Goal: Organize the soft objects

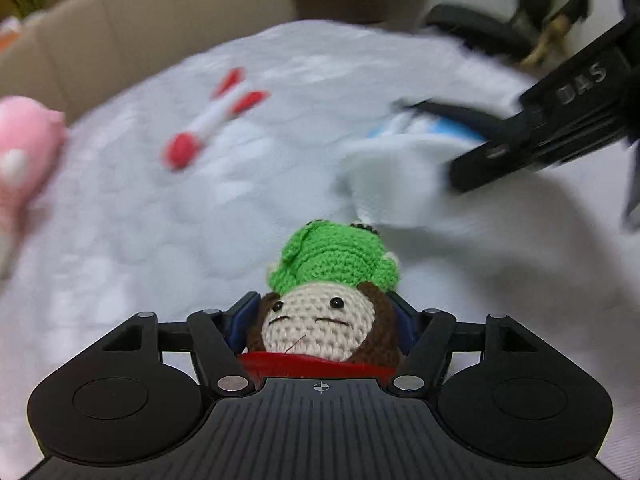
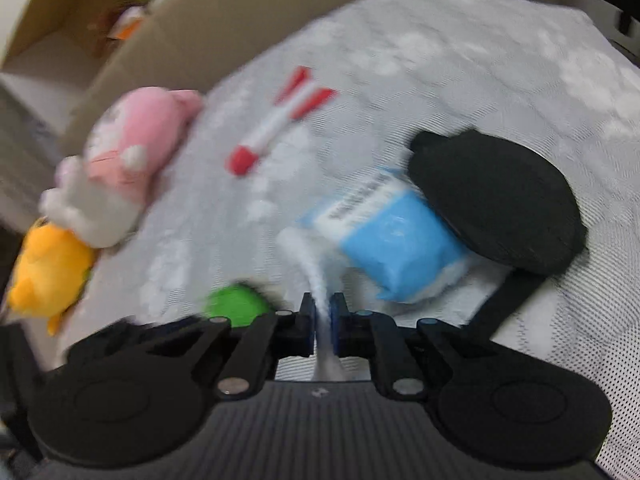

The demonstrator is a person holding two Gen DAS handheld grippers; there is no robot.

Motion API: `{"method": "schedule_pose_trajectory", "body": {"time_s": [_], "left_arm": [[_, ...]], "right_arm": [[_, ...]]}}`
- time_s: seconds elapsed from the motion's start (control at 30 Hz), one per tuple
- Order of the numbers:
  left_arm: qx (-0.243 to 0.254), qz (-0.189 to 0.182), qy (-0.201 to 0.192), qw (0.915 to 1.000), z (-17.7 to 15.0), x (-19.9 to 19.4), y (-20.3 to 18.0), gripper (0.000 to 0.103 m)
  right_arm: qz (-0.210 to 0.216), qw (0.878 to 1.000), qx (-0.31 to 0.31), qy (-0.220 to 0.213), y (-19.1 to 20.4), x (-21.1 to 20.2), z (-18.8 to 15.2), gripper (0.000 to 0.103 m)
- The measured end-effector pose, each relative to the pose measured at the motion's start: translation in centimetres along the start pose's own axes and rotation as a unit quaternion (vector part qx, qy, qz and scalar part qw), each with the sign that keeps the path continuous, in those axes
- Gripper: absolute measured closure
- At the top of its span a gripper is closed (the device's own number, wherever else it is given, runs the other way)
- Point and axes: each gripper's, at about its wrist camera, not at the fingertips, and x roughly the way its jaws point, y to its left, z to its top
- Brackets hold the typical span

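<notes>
LEFT tool (image 1: pixel 326 320): clamped on crochet doll (image 1: pixel 320 320), lifted off the grey cloth (image 1: pixel 160 240) for transfer | RIGHT tool (image 2: pixel 322 320): pinching white tissue (image 2: pixel 316 280) from blue pack (image 2: pixel 392 240) (blurred, probably pulling) | cardboard box (image 1: pixel 140 32) behind, likely destination.

Soft, even indoor light, no glare; faint shadows on the white cloth (image 1: pixel 180 248) at lower right of left wrist view. Heavy motion blur in both views, esp. the red-white toy (image 2: pixel 276 124) & pink plush (image 2: pixel 136 148); only the crochet doll (image 1: pixel 324 300) at centre-bottom is sharp. Fisheye bends the edges, corners go dark.
</notes>
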Motion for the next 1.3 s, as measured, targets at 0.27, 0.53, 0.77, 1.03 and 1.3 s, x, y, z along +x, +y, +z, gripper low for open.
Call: {"method": "schedule_pose_trajectory", "body": {"time_s": [0.27,0.53,0.77,1.03,1.3], "left_arm": [[0.061,-0.012,0.021,0.9979,-1.0,-0.6,-3.6,0.027],[0.048,-0.014,0.031,0.9983,-1.2,-1.0,-3.0,0.018],[-0.01,-0.015,0.03,0.9994,-1.8,-2.9,-0.4,0.01],[-0.012,-0.025,0.059,0.9979,-2.8,-2.1,-0.5,0.022],[0.021,-0.005,0.062,0.9978,-1.8,-0.3,-1.0,0.025]], "right_arm": [[0.108,0.992,0.044,0.049,1.1,1.6,-0.6,0.091],[-0.018,0.999,0.005,0.039,-1.0,2.3,-1.0,0.091],[-0.075,0.997,-0.022,0.028,-1.4,2.3,-1.7,0.09],[0.047,0.999,-0.011,0.013,1.8,-1.5,-1.5,0.089],[0.067,0.995,0.018,0.075,0.6,1.7,-3.2,0.089]]}}
